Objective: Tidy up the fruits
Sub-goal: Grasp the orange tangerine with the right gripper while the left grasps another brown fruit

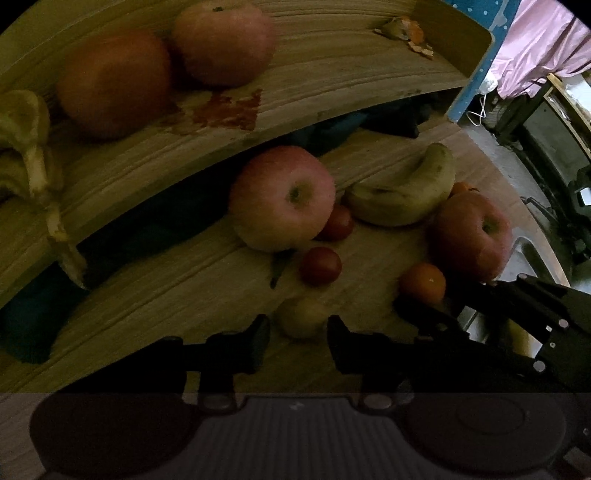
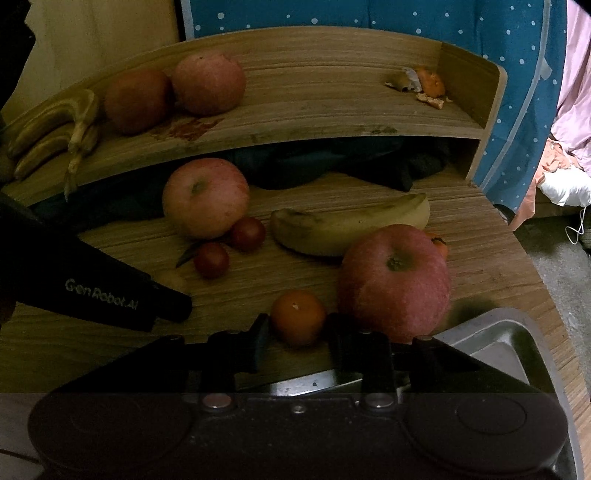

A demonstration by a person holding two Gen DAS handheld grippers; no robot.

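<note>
With its fingers parted around a small orange (image 2: 298, 316) on the tabletop (image 2: 491, 258), the right claw (image 2: 297, 338) looks set to grip it — the left claw (image 1: 298, 338), also open, flanks a pale yellowish fruit (image 1: 301, 317) — while apples and bananas already sit on the shelf (image 2: 314, 110) behind.

Both wrist cameras closely face the wooden table (image 1: 207, 280).

A wooden two-tier shelf (image 2: 332, 122) stands on a wooden table (image 2: 498, 266), with dark cloth (image 2: 332, 162) stuffed under its upper tier. Behind hangs blue dotted fabric (image 2: 369, 18), beside pink cloth (image 1: 539, 48). A metal tray (image 2: 495, 343) sits at the table's right edge.
</note>
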